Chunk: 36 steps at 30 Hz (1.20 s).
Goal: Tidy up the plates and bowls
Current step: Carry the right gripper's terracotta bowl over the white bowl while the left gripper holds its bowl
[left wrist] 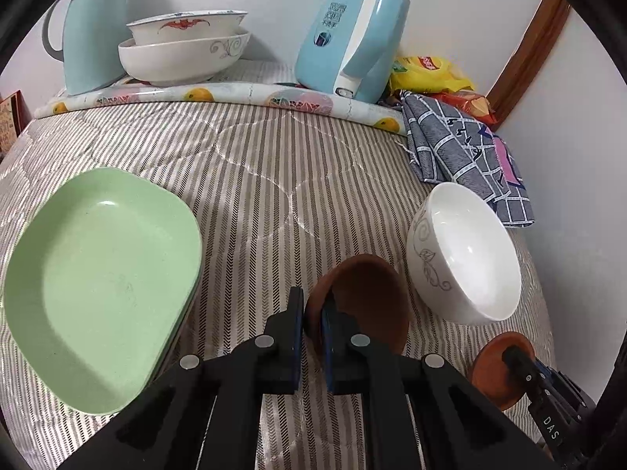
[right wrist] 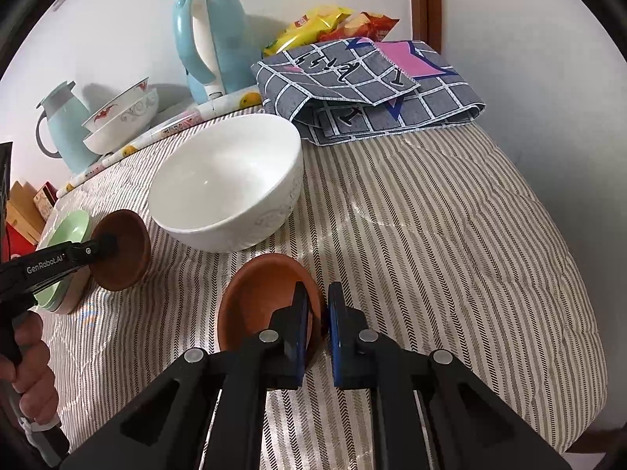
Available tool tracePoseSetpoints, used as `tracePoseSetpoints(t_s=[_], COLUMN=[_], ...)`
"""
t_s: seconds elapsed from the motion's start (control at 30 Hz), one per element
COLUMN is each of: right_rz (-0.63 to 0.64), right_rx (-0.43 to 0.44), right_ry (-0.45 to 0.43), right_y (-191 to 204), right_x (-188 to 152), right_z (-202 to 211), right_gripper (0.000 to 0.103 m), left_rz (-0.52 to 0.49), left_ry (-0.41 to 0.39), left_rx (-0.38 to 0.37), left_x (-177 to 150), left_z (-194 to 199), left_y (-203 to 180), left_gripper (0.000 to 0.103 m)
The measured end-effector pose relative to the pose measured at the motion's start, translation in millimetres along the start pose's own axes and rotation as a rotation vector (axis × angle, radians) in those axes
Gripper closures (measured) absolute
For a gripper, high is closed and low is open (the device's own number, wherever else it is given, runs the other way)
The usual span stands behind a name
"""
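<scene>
My left gripper (left wrist: 312,301) is shut on the near rim of a small brown dish (left wrist: 368,293), which tilts up off the striped cloth. A stack of green plates (left wrist: 102,270) lies to its left and a white bowl (left wrist: 466,254) to its right. My right gripper (right wrist: 318,293) is shut on the right rim of a second brown dish (right wrist: 262,297). In the right wrist view the white bowl (right wrist: 223,184) stands just beyond it. The left gripper (right wrist: 109,243) holds its dish (right wrist: 125,258) in front of the green plates (right wrist: 70,231).
At the back, a blue kettle (left wrist: 348,39), a blue thermos jug (left wrist: 94,35) and two stacked patterned bowls (left wrist: 184,51) stand on a raised mat. A folded grey checked cloth (right wrist: 372,86) and snack bags (right wrist: 325,25) lie at the far right by the wall.
</scene>
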State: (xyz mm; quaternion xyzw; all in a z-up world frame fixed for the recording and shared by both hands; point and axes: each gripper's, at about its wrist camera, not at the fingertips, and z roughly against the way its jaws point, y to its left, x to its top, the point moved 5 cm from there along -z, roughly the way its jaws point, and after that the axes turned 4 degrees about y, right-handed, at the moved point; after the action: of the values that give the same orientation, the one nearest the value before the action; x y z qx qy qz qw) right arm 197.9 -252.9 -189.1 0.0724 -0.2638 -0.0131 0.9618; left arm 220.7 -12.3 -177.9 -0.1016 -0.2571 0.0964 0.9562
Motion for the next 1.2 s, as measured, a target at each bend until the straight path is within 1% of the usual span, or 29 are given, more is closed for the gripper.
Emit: tracePoseSetpoints(t_s=[0.13, 0.43, 0.57, 0.77, 1.0, 1.2], right_rz=[-0.016, -0.012, -0.007, -0.004, 0.014, 0.018], right_rx=[0.003, -0.004, -0.016, -0.011, 0.003, -0.005], right_ry=[-0.01, -0.07, -0.099, -0.133, -0.145, -0.139], right_y=[-1, 2, 3, 7, 21, 29], right_x=[1, 10, 18, 33, 49, 64], right_z=[9, 36, 49, 60, 57, 46], right_gripper=[0.093, 0.093, 0.093, 0.093, 0.093, 0.093], left_rz=[0.0, -0.025, -0.037, -0.052, -0.054, -0.052], left_ry=[-0.01, -0.042, -0.056, -0.076, -0.091, -0.091], left_rx=[-0.005, -0.013, -0.012, -0.006, -0.009, -0.006], left_x=[1, 6, 9, 16, 24, 32], left_z=[9, 31, 40, 49, 54, 51], left_y=[-1, -10, -15, -19, -19, -17], left_gripper=[0.094, 0.094, 0.094, 0.094, 0.094, 0.094])
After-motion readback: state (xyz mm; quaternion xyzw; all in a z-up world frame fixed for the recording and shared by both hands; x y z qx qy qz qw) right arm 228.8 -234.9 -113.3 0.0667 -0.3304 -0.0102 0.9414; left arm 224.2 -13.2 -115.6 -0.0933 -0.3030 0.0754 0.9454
